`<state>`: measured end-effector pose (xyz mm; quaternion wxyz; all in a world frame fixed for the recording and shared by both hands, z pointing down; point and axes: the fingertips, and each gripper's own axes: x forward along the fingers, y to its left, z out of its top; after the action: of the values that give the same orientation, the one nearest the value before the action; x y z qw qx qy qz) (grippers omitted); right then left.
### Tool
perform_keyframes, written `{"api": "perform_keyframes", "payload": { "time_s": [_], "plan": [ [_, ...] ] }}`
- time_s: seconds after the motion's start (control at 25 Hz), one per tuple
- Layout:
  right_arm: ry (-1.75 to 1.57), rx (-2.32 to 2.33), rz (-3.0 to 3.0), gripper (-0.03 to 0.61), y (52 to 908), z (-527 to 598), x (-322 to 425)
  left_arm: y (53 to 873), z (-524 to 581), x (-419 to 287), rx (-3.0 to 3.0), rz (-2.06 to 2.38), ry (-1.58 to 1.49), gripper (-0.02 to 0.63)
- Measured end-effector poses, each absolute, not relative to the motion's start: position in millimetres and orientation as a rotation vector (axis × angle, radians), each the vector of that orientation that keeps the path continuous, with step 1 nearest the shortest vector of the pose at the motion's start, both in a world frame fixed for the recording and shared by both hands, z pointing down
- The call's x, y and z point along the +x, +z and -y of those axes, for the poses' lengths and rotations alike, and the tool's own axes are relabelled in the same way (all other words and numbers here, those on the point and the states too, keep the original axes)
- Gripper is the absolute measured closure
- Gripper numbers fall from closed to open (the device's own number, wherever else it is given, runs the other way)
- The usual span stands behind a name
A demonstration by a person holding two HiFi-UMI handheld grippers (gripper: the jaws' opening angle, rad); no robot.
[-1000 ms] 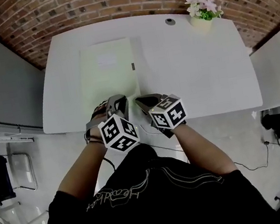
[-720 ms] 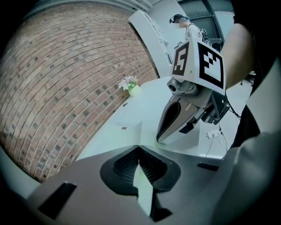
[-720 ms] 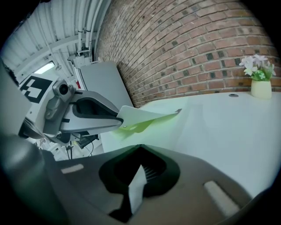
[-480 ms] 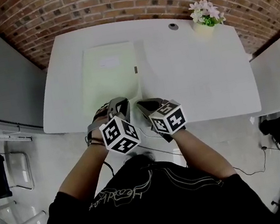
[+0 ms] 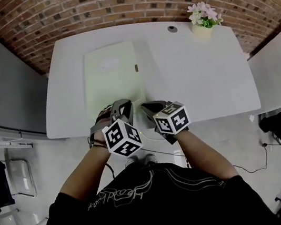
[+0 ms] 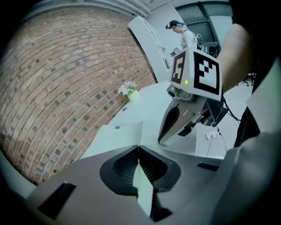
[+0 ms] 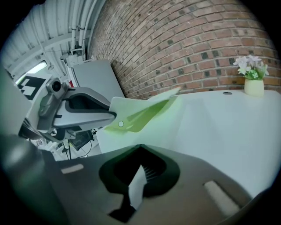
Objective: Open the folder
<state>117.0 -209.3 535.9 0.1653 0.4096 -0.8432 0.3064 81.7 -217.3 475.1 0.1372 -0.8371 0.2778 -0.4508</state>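
Both the left gripper point(image 5: 124, 105) and the right gripper point(image 5: 145, 107) are clenching the near corner of the pale green flat plastic folder point(image 5: 110, 74). It is lying on the white rectangular table point(image 5: 198, 73), on its left half.

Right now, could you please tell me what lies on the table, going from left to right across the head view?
folder → cable hole → flower pot

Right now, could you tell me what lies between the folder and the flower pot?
Bare white table with one small round port, seen in the head view.
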Motion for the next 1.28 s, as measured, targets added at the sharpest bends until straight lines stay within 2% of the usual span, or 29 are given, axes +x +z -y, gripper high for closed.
{"api": "perform_keyframes", "payload": {
  "time_s": [0.48, 1.28],
  "plan": [
    [0.908, 1.293, 2.287, 0.577, 538.8, 213.4, 124.8, 449.6, 216.2, 62.3, -2.429, -0.771, -1.232, 0.601],
    [0.85, 1.477, 2.128, 0.577, 541.5, 209.8, 132.4, 396.2, 226.2, 1.1, -2.454, -1.0, -0.98, 0.6]
  ]
}}
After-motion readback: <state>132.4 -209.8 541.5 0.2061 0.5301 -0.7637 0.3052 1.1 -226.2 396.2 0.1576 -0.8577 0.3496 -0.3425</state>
